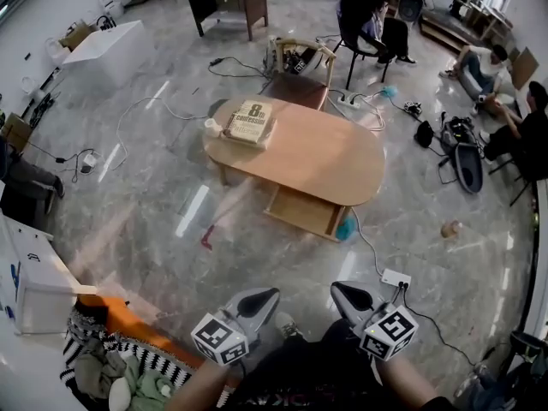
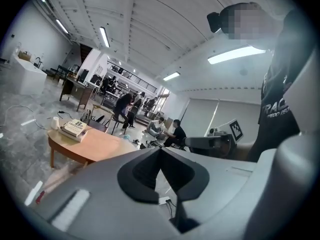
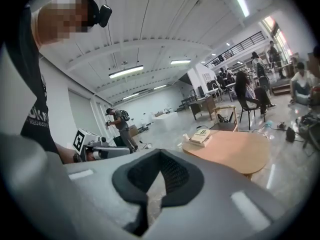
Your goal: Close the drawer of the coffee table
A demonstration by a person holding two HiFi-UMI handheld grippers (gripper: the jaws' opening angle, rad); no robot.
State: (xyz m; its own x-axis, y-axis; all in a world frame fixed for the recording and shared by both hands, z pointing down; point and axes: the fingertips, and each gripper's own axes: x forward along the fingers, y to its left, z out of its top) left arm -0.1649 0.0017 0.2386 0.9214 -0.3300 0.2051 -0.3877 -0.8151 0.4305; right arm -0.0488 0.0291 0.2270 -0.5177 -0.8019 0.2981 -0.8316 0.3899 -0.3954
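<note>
Drawer (image 1: 301,212) of the coffee table is seen pulled out from under the near long edge of the oval tabletop (image 1: 334,157), toward its right half, with its open tray facing the near side of the room. Its long axis is set left to right, parallel to that edge and slightly slanted, so that its right corner lies nearer than its left. A book (image 1: 250,122) is stacked at the far left end of the tabletop.

Both tools are held low at the near edge of the scene, well apart from the drawer, with bare marble floor (image 1: 171,229) between. The left tool (image 1: 271,295) is clenched with nothing between its jaws, and the right tool (image 1: 337,288) is likewise clenched and empty. Both are pointed toward the far side, and the drawer lies almost straight ahead, roughly between their two lines.

The right tool is judged to be somewhat nearer to the drawer's front, its right corner especially. A push away from the person, square to the drawer's long front, is judged to be what closing calls for, once the gap has been crossed.
</note>
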